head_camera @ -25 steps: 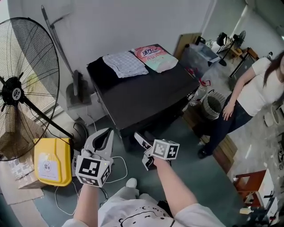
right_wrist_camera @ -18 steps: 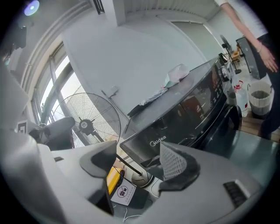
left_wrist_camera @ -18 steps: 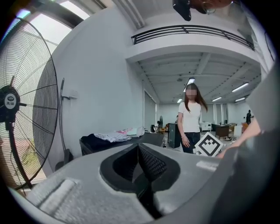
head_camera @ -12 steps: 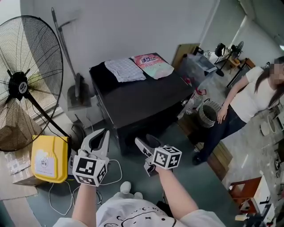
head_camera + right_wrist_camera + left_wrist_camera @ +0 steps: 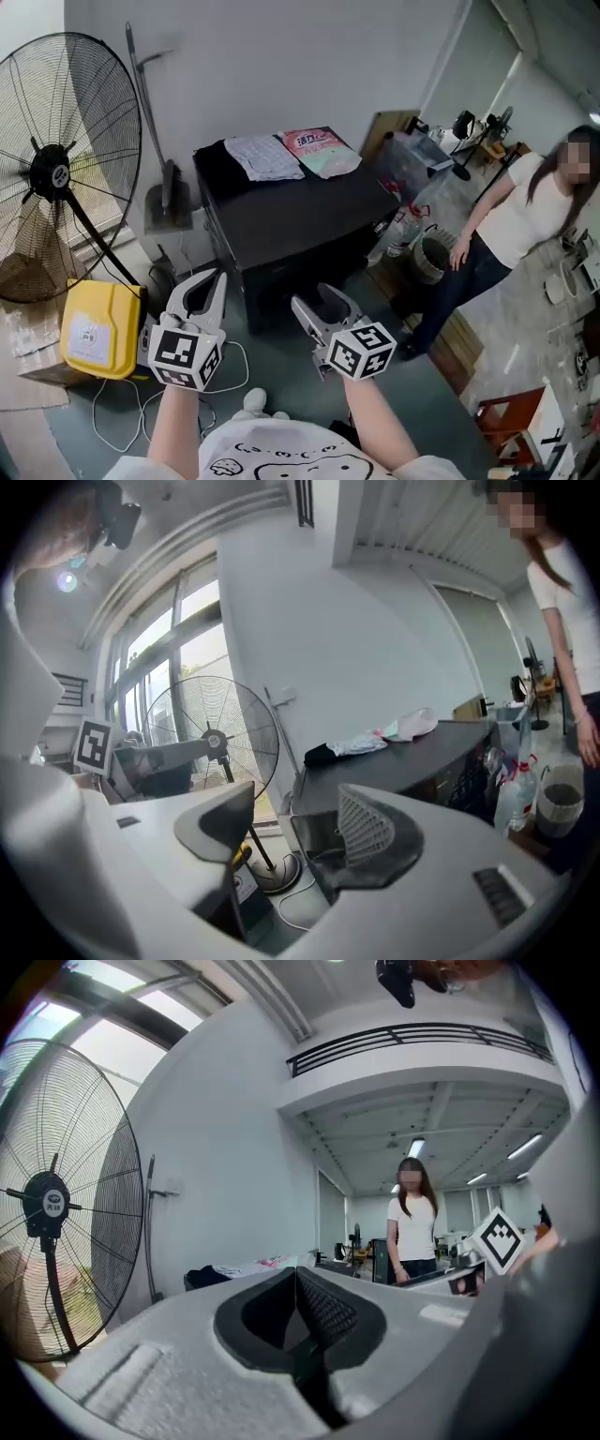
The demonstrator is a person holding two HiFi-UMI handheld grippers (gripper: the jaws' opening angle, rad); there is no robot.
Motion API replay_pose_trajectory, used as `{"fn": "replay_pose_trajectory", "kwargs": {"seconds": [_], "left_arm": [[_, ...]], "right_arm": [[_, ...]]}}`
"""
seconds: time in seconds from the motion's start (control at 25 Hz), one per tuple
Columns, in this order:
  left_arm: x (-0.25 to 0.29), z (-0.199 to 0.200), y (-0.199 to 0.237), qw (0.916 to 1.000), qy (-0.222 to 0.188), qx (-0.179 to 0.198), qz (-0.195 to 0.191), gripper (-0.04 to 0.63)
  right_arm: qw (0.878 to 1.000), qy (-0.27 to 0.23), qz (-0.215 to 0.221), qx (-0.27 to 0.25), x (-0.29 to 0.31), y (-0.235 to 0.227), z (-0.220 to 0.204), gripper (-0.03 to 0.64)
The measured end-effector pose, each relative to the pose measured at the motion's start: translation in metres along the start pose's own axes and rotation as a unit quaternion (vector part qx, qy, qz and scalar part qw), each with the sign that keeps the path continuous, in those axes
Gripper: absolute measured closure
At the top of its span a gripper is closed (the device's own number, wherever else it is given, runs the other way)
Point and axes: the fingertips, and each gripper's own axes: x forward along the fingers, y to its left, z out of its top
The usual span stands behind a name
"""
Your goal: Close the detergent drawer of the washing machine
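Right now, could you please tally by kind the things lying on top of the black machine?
Cloths: 2 (black cloth, checked cloth)
Pink bag: 1
Total: 3

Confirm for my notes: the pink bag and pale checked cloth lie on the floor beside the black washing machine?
No. Head view: the pink bag and pale checked cloth lie on top of the black washing machine, not on the floor.
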Motion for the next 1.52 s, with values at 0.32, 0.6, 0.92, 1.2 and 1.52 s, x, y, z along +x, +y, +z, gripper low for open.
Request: {"fn": "replay_pose_trajectory", "kwargs": {"seconds": [0.32,0.6,0.92,1.2,1.52], "left_arm": [[-0.013,0.024,-0.01,0.9995,-0.028,0.013,0.002,0.578],[-0.023,0.04,-0.024,0.9981,-0.054,0.029,-0.003,0.578],[-0.031,0.059,-0.026,0.9963,-0.077,0.038,0.003,0.578],[-0.031,0.073,-0.033,0.9946,-0.091,0.051,-0.003,0.578],[-0.029,0.078,-0.037,0.9937,-0.096,0.057,-0.008,0.578]], "right_arm": [[0.992,-0.049,-0.042,-0.112,-0.045,0.021,0.05,0.429],[0.976,-0.096,-0.088,-0.174,-0.081,0.027,0.087,0.565],[0.962,-0.123,-0.102,-0.222,-0.098,0.037,0.114,0.615],[0.955,-0.133,-0.108,-0.243,-0.107,0.04,0.126,0.616],[0.953,-0.14,-0.107,-0.247,-0.111,0.041,0.134,0.617]]}}
